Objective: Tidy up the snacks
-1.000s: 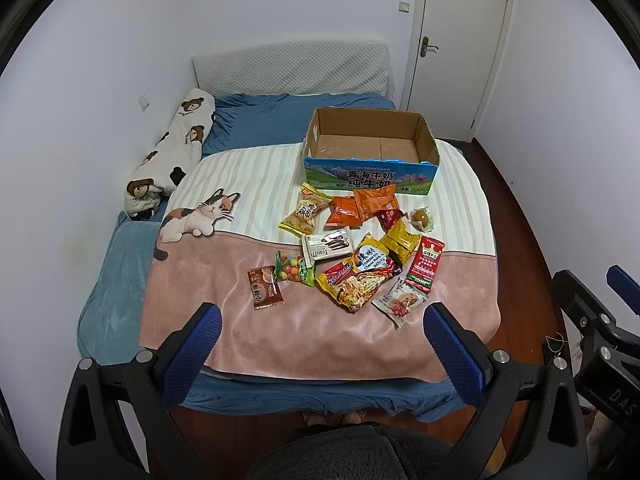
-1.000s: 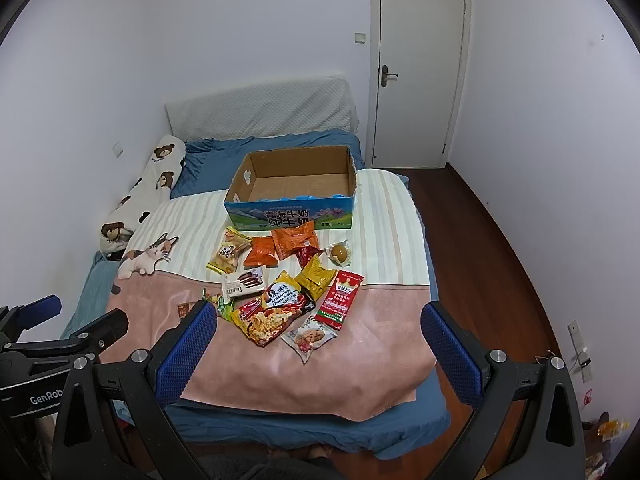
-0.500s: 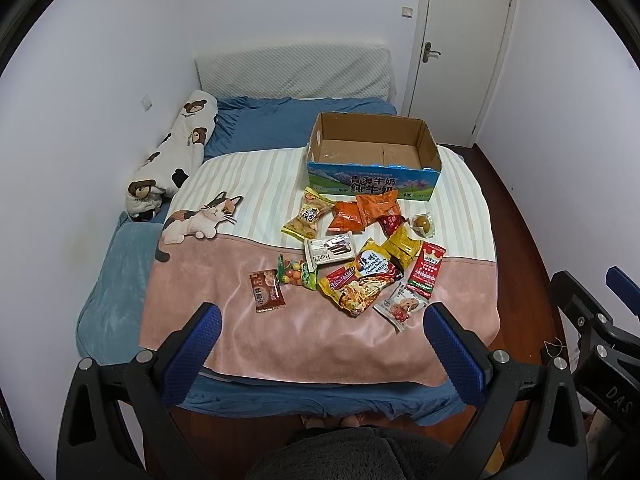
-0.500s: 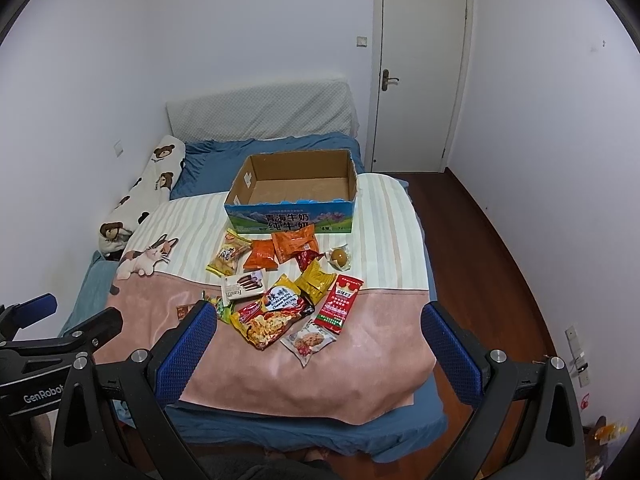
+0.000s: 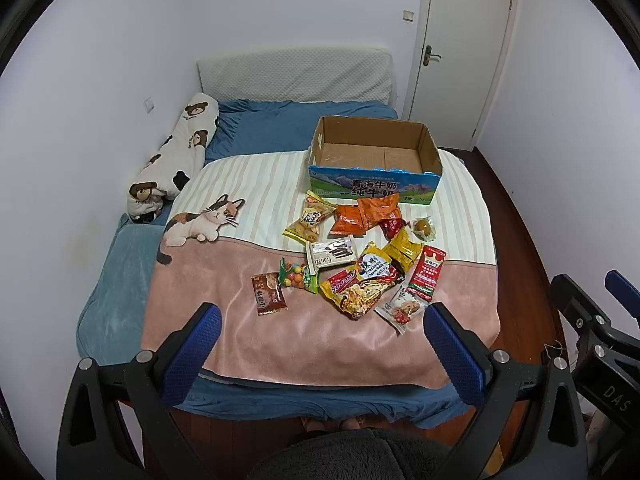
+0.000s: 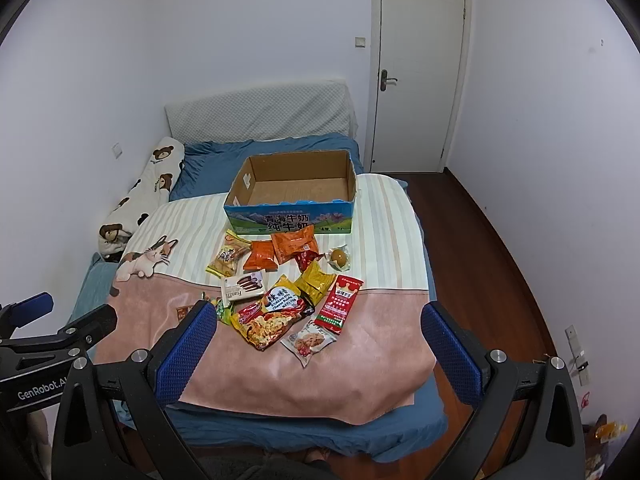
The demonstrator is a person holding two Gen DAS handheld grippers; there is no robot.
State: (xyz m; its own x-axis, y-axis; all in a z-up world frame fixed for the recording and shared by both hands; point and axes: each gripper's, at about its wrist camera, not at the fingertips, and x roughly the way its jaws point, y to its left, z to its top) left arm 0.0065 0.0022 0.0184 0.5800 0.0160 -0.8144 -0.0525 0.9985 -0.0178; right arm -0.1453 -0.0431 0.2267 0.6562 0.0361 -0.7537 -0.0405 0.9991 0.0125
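Snacks [image 5: 352,256] lie scattered in a loose heap on the blanket [image 5: 224,288], middle of the bed, none yet sorted. Cardboard box [image 5: 374,184] sits just beyond them on the far side, open top, floor bare; likely the place they are meant to go, set close so each carry is short.

Left gripper [image 5: 322,330] hovers at the near edge of the bed, fingers spread wide, nothing between them. Right gripper [image 6: 316,330] hangs the same way, to the right, fingers also wide apart and empty. Both are held back and high, probably to take in the whole spread before choosing.

Nearest pieces: brown sachet [image 5: 269,294] at near left, apart from the rest and easy to take; white cookie pack [image 5: 402,309] at near right, its far end touching the red stick pack [image 5: 428,278]. Big noodle bag [image 5: 360,290] overlaps its neighbours, so lifting it first may drag others. Wrapped egg [image 5: 423,227] rests alone at far right, near the box.
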